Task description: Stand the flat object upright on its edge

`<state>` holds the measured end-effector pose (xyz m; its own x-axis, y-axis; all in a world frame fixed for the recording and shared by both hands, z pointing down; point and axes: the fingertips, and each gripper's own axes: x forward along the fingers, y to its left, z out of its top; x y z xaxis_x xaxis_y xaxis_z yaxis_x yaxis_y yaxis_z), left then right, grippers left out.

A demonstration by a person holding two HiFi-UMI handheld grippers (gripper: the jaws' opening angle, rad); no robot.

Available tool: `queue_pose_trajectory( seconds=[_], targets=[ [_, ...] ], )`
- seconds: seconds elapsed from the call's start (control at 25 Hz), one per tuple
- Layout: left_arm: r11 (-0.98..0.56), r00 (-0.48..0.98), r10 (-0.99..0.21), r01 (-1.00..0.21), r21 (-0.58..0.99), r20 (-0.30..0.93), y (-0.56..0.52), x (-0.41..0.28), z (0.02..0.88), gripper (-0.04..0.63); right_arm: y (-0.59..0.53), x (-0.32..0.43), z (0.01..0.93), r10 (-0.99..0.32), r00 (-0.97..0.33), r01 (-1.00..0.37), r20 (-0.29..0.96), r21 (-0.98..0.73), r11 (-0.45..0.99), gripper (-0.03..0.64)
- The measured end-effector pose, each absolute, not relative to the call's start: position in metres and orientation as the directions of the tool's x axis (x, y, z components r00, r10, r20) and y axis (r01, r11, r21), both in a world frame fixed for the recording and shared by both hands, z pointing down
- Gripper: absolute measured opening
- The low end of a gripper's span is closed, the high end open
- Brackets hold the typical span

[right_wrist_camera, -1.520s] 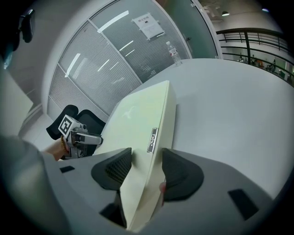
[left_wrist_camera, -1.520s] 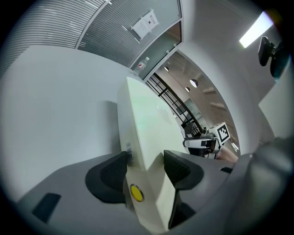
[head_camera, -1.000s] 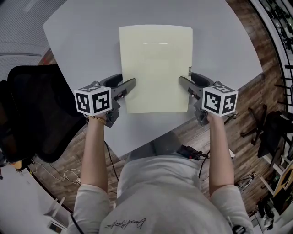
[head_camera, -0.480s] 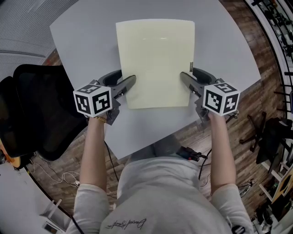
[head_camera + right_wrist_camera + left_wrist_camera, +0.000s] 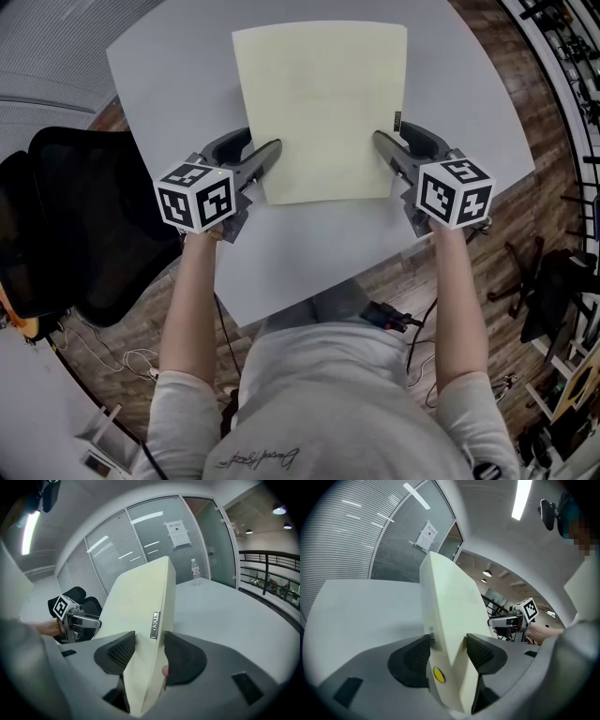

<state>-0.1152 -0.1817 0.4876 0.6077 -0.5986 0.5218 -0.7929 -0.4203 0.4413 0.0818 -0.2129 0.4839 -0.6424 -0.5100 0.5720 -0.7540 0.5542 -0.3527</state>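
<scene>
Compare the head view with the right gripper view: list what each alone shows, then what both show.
Head view only: the wooden floor, the person's shirt and the marker cube on the right gripper. Right gripper view only: a bottle on the table, a notice on the glass wall, and the right pads clamped on the board. Both: the board, the table and the left gripper.

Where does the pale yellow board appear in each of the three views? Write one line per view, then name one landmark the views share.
Head view: pale yellow board at upper centre, left gripper and right gripper clamped on its side edges.
Left gripper view: board at centre, rising from between the jaws.
Right gripper view: board at centre, again between the jaws.
Shared landmark: the white table beneath it.
</scene>
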Motion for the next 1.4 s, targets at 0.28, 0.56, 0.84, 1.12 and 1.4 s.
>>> queue_pose_trajectory(
  seconds=[0.28,0.56,0.84,1.12,1.4],
  targets=[
    [-0.44,0.567,-0.647,-0.823,0.359,0.509,-0.195,-0.119,0.482,0.255,-0.228,0.076,0.476,-0.568,-0.605,-0.777,0.558,-0.258,0.575,0.212],
    [-0.449,0.535,-0.691,-0.845,0.292,0.486,-0.203,-0.126,0.476,0.253,-0.236,0.07,0.471,-0.618,-0.584,-0.792,0.526,-0.203,0.576,0.209],
    [-0.454,0.509,-0.723,-0.86,0.234,0.467,-0.207,-0.126,0.474,0.252,-0.241,0.068,0.464,-0.665,-0.562,-0.804,0.492,-0.132,0.58,0.209],
    [-0.45,0.482,-0.754,-0.874,0.184,0.447,-0.206,-0.127,0.478,0.25,-0.24,0.067,0.467,-0.694,-0.554,-0.81,0.46,-0.104,0.577,0.207],
    [-0.459,0.453,-0.761,-0.882,0.108,0.464,-0.204,-0.128,0.483,0.25,-0.236,0.066,0.477,-0.7,-0.547,-0.814,0.458,-0.097,0.573,0.206]
  ],
)
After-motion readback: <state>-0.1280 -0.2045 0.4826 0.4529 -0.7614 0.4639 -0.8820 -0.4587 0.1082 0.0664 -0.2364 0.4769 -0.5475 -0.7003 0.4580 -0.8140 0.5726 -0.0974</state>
